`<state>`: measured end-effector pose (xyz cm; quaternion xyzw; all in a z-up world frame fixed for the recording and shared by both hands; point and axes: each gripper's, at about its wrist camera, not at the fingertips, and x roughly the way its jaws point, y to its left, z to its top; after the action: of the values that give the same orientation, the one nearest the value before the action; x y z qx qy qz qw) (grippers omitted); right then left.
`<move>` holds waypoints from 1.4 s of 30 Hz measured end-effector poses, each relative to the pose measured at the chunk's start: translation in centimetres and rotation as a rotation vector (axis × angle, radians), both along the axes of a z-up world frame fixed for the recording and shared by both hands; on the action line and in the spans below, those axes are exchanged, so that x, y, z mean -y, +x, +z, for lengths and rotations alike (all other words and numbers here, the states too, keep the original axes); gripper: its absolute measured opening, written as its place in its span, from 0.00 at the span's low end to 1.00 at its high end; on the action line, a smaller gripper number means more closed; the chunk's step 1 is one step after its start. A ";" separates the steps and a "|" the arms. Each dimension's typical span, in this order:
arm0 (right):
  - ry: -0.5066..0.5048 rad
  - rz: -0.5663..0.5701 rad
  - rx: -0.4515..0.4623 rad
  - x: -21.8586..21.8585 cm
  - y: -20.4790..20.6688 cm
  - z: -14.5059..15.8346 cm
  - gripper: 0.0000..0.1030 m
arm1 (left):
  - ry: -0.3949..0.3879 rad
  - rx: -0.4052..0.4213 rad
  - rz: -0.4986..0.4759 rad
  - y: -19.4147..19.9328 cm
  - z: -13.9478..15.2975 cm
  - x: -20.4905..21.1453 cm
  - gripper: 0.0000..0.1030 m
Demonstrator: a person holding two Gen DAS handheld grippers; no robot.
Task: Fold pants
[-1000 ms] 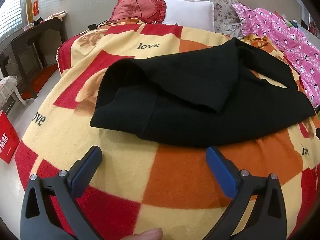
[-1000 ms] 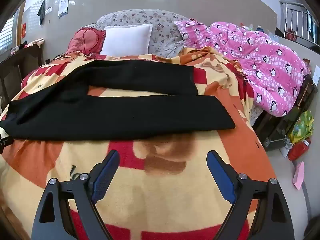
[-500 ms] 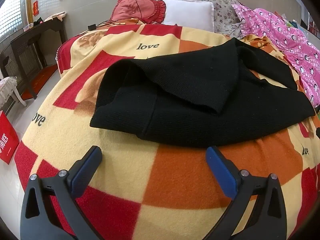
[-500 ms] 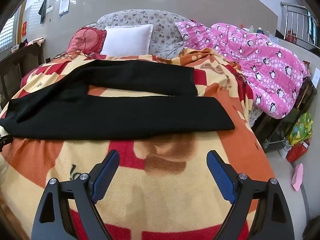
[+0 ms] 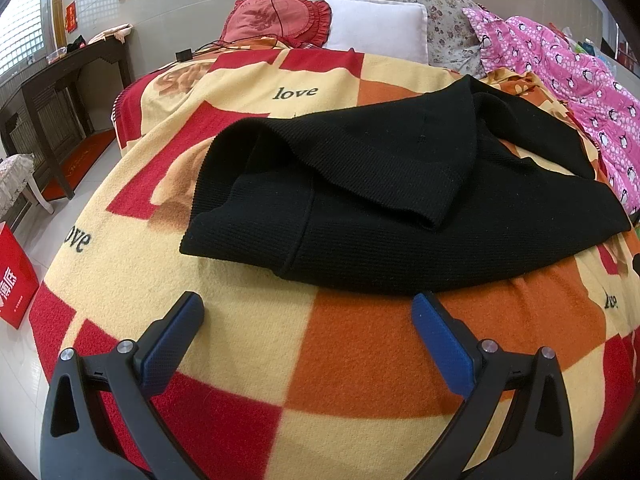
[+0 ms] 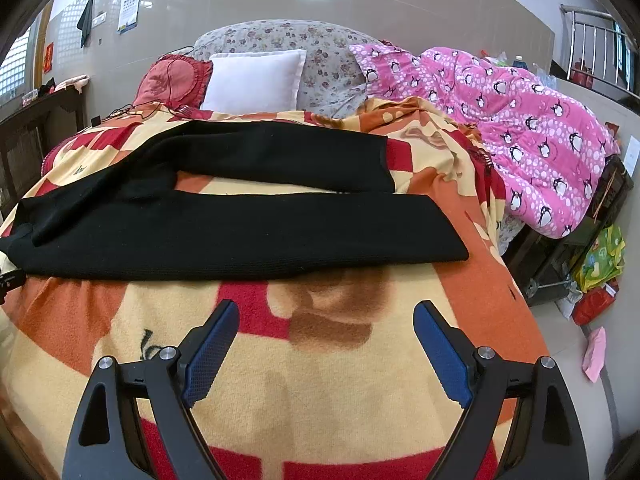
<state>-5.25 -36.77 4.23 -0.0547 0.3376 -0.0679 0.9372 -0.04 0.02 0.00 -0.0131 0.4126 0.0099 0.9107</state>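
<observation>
Black knit pants (image 5: 360,216) lie across a checked red, orange and cream blanket (image 5: 248,320) on a bed. In the left wrist view the waist end is nearest, with part of it flopped over. In the right wrist view the pants (image 6: 240,236) show two legs stretched to the right, apart, the hem of the near leg closest. My left gripper (image 5: 306,316) is open and empty, a little short of the waist edge. My right gripper (image 6: 326,326) is open and empty, short of the near leg.
A white pillow (image 6: 256,80), a red cushion (image 6: 172,80) with a cable and a pink penguin quilt (image 6: 520,120) lie at the far side. A dark wooden desk (image 5: 60,92) stands left of the bed. Bags (image 6: 600,264) sit on the floor right.
Both views have barely shifted. The fingertip seen at the bottom of the left wrist view a second ago is out of sight.
</observation>
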 end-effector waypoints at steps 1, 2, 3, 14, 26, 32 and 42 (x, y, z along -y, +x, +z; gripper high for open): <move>0.000 0.000 0.000 0.0 0.0 0.0 0.87 | 0.001 0.000 0.000 0.0 0.0 0.0 1.00; -0.001 0.000 0.000 -0.1 0.0 0.1 0.87 | 0.000 0.000 0.000 0.0 0.0 0.0 1.00; -0.002 0.000 0.000 -0.1 0.0 0.1 0.87 | 0.000 0.000 0.000 0.0 0.0 0.0 1.00; -0.011 -0.004 0.008 -0.3 -0.1 0.2 0.87 | 0.001 0.001 0.000 0.0 0.0 0.0 1.00; -0.018 -0.003 0.012 -0.2 -0.1 0.4 0.87 | 0.001 0.001 0.000 0.0 0.0 0.0 1.00; -0.045 -0.023 0.007 -0.7 0.0 0.2 0.87 | 0.001 0.002 0.000 0.0 0.0 0.0 1.00; -0.119 -0.135 -0.021 -0.6 0.7 -0.2 0.87 | 0.003 0.003 0.003 -0.1 0.4 0.4 1.00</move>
<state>-4.53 -36.14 4.02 -0.0879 0.3456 -0.1504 0.9221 -0.14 -0.35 0.37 -0.0124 0.4114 0.0116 0.9113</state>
